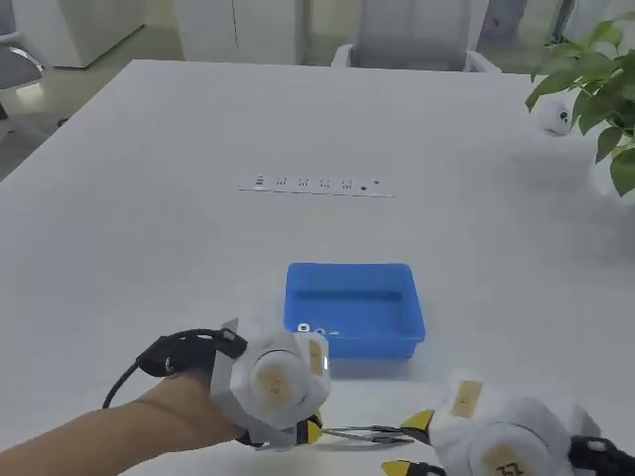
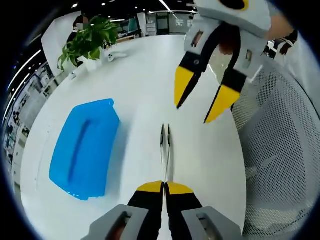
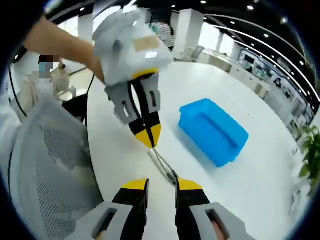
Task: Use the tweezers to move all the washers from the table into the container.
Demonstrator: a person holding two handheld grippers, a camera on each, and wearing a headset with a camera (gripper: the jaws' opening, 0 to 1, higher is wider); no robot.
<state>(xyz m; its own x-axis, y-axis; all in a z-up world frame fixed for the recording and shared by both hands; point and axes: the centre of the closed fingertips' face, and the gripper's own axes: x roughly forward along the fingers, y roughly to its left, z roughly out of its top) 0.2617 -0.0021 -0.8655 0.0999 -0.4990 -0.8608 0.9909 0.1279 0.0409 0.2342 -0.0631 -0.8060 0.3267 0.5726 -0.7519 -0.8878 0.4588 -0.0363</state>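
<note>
1. Blue plastic is what the container (image 1: 401,297) is made of; it is set open side up in the middle of the white table (image 1: 149,198).
2. A few small pale washers (image 1: 310,329) are seen inside it, at its near left corner. They are too blurred to be counted.
3. The tweezers (image 2: 165,145) are clamped at their rear end by the left gripper (image 2: 165,186), whose 2 jaws are pressed together on them. The tweezers are pointed straight away from it, low over the table, with the 2 prongs nearly closed.
4. The right gripper (image 3: 160,186) is held facing the left one, with its 2 jaws spread apart and nothing gripped. The prong tips lie just at the mouth of those jaws; whether a jaw is touched cannot be told.
5. Both grippers are held near the table's near edge, just in front of the container's near wall, and the left one is carried by a hand (image 1: 184,402).
6. A strip of sockets (image 1: 316,184) is set into the table beyond the container, and a leafy plant (image 1: 595,79) is seen at the far right.
7. A mesh chair (image 2: 280,150) is seen beside the table edge.
</note>
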